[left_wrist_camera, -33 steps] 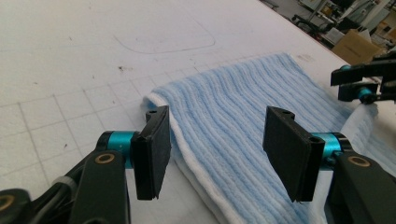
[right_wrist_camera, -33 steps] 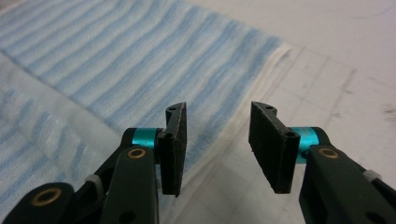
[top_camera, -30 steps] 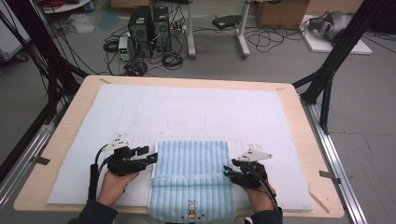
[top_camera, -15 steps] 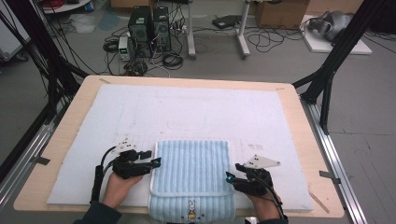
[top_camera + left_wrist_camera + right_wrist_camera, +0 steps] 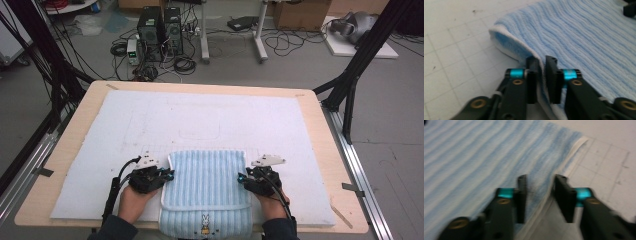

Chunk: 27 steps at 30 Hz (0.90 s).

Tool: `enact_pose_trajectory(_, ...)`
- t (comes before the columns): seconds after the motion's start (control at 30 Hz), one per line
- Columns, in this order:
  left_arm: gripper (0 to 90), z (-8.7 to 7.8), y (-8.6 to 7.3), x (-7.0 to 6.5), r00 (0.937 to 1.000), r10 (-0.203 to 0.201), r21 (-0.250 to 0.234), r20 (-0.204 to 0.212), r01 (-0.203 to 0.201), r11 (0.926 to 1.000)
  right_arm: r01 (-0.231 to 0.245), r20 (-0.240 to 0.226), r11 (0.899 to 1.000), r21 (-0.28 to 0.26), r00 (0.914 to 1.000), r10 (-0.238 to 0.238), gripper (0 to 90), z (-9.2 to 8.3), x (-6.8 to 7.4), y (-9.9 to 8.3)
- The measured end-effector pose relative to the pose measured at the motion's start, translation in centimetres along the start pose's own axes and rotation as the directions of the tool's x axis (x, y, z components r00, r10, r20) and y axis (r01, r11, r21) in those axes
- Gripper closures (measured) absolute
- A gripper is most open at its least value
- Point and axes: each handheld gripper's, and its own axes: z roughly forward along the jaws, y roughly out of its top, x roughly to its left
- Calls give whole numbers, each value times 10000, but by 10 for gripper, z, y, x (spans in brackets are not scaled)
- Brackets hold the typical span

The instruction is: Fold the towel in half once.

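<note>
A folded blue striped towel [image 5: 207, 180] with a small rabbit motif lies on the white mat [image 5: 200, 120] near the table's front edge. At its left edge is my left gripper [image 5: 170, 175]. In the left gripper view those jaws [image 5: 542, 62] have just closed and pinch the towel's [image 5: 579, 32] white-hemmed edge. My right gripper [image 5: 241, 177] sits at the towel's right edge. In the blurred right gripper view its jaws [image 5: 539, 181] have just been closing. A gap still shows between them, and the towel's [image 5: 474, 150] edge lies in it.
The wooden table [image 5: 70, 145] carries the gridded mat. Black frame posts [image 5: 360, 65] stand at both back corners. Computer towers [image 5: 160, 25] and cables sit on the floor beyond the far edge. Metal rails run along both sides of the table.
Both hands have shifted slightly inward to the towel's side edges. The left jaws have closed onto the left edge. The right jaws stand narrower than before.
</note>
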Motion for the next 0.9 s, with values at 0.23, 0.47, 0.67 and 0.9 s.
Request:
enact_pose_trajectory(0.23,866,6,8,13,9893,-1441,46,227,1441,9896,167,-6,9998,-61,9999,-167,849,1,3,2)
enact_pose_trajectory(0.47,866,16,21,24,9837,-1796,7,-61,1796,9837,80,245,10000,-8,9997,-80,849,11,-6,15)
enact_pose_trajectory(0.67,865,29,40,37,9866,-1604,-143,-287,1600,9870,-98,540,9999,68,9985,95,844,26,-18,33)
enact_pose_trajectory(0.9,865,40,53,52,9863,-1610,-315,-355,1599,9866,-155,888,9998,89,9959,147,840,42,-31,52)
